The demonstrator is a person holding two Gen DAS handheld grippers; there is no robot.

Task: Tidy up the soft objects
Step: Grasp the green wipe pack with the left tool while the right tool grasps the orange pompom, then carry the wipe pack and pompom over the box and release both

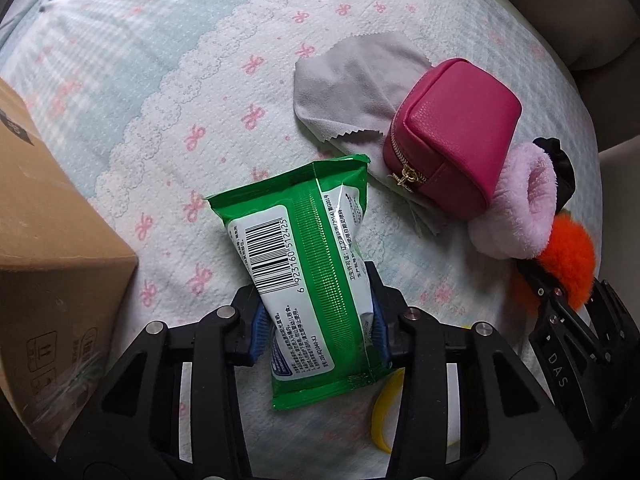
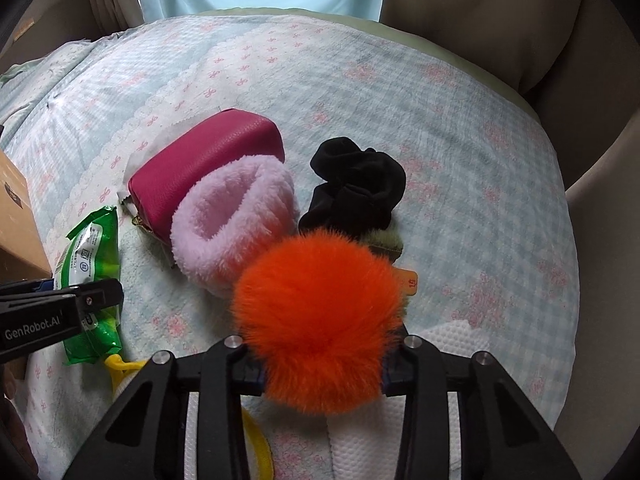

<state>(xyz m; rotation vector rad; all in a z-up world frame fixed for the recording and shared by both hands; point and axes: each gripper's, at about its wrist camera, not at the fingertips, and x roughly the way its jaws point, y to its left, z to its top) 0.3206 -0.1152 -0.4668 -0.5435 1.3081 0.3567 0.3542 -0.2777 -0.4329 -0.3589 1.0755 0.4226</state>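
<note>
- Fingers (image 1: 256, 330) of the left gripper (image 1: 318, 328) are clamped across the lower half of the green-and-white plastic wet-wipe pack (image 1: 308, 264), one blue pad on each long side.
- Pack sits low over the bow-print quilted bed cover (image 1: 160, 80), barcode side up; can't tell if it is lifted clear or resting on the cover.
- Handling guess: light, squashy, slick film. Mid-body grip is right; sealed ends would slip or crumple.
- Right gripper (image 2: 322, 368) fingers are closed on the fluffy orange fur pompom (image 2: 320, 320); fur hides the pads. Very light and compressible, so grip the core, not the fur tips.
- Near the pompom on the bed cover: pale pink fleece scrunchie (image 2: 232, 224) touching the magenta leatherette zip pouch (image 2: 208, 160), black fabric scrunchie (image 2: 356, 188) just beside.
- Pouch lies on a grey pinked-edge microfibre cloth (image 1: 352, 84).
- Brown cardboard box (image 1: 52, 240) at the left looks like the likely drop point, a judgement only; its opening isn't visible.
- Yellow plastic loop (image 1: 384, 420) lies under the left gripper.
</note>
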